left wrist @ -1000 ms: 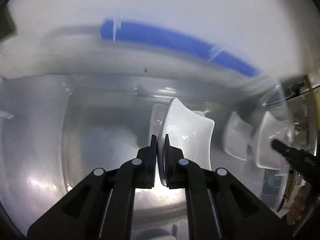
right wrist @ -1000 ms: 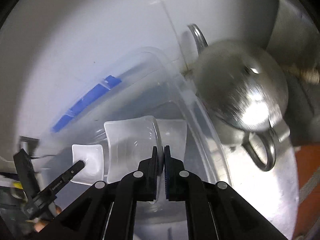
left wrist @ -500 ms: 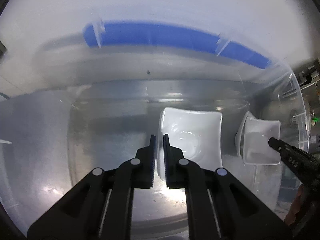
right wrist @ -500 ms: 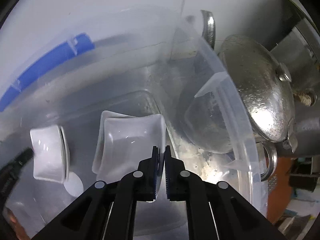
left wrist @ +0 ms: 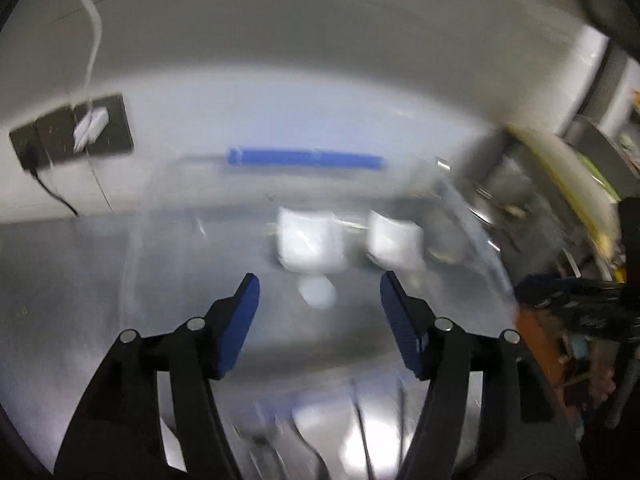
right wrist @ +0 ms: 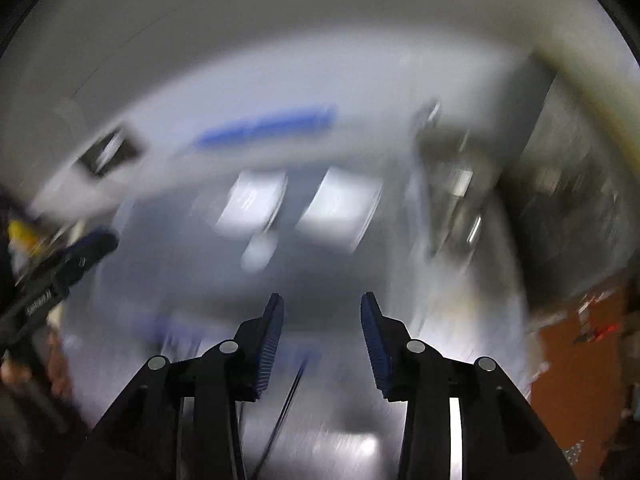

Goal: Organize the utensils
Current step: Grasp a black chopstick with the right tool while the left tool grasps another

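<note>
Both grippers stand empty, the left gripper (left wrist: 320, 292) with its jaws spread wide and the right gripper (right wrist: 322, 314) parted a little less, each pointing at the clear plastic bin (left wrist: 472, 216) with the blue handle (left wrist: 304, 159). Ahead of the left jaws, well beyond the tips and inside the bin, two white square dishes (left wrist: 310, 240) (left wrist: 394, 240) sit side by side and apart, with a small pale round thing just in front of the left one that I cannot identify. Both views are smeared by motion, so a hasty reach back in looks the real risk to me: a finger could clip the bin's thin wall and shove it across the steel counter (left wrist: 60, 272), or knock one dish into the other. The metal pot (right wrist: 452, 184), right of the right jaws and close beside the bin, is another thing to catch.
</note>
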`<state>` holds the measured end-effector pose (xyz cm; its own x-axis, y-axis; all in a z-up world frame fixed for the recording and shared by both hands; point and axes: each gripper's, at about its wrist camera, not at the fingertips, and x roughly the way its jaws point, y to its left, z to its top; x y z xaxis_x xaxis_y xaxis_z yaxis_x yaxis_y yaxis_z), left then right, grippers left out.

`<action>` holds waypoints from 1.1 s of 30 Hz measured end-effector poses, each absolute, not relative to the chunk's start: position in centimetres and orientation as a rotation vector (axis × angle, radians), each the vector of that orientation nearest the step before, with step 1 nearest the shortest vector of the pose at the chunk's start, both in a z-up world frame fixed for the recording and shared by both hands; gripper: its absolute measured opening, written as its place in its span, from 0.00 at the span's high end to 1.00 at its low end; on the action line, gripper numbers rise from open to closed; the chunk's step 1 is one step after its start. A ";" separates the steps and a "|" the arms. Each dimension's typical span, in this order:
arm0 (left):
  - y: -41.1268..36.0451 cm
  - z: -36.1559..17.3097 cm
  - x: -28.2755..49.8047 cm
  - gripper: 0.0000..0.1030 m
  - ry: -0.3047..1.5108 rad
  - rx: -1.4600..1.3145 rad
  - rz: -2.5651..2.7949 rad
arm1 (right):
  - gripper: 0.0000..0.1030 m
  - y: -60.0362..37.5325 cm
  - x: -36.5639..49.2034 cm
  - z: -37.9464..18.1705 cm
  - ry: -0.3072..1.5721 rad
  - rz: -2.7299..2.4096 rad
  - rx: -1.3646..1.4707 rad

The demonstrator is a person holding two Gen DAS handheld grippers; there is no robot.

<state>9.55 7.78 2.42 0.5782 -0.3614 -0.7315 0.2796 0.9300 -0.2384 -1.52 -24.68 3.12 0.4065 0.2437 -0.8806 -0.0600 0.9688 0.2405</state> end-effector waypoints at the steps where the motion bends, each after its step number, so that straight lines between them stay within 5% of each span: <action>1: 7.5 1.9 7.8 0.39 0.883 -0.110 -0.401 | 0.60 -24.3 -2.7 1.8 1.173 0.210 0.184; 10: 3.2 -7.9 -3.4 0.39 1.127 -0.008 -0.452 | 0.61 -20.1 -5.3 -10.9 1.431 0.181 0.199; 18: 2.4 -10.8 -6.2 0.39 1.203 -0.017 -0.457 | 0.72 -15.6 -4.7 -13.4 1.432 0.122 0.138; 20: 2.2 -11.0 -6.0 0.39 1.214 -0.025 -0.461 | 0.87 -15.1 -4.8 -13.4 1.408 0.091 0.101; 33: -0.7 -12.3 -6.0 0.39 1.236 -0.066 -0.578 | 1.00 -21.7 -5.3 -13.1 1.417 0.120 0.419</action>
<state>-5.98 -0.69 -12.29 0.2056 -0.4491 -0.8695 0.3792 0.8556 -0.3522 -5.34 -21.68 -13.10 0.1607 0.3272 -0.9312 0.1660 0.9211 0.3523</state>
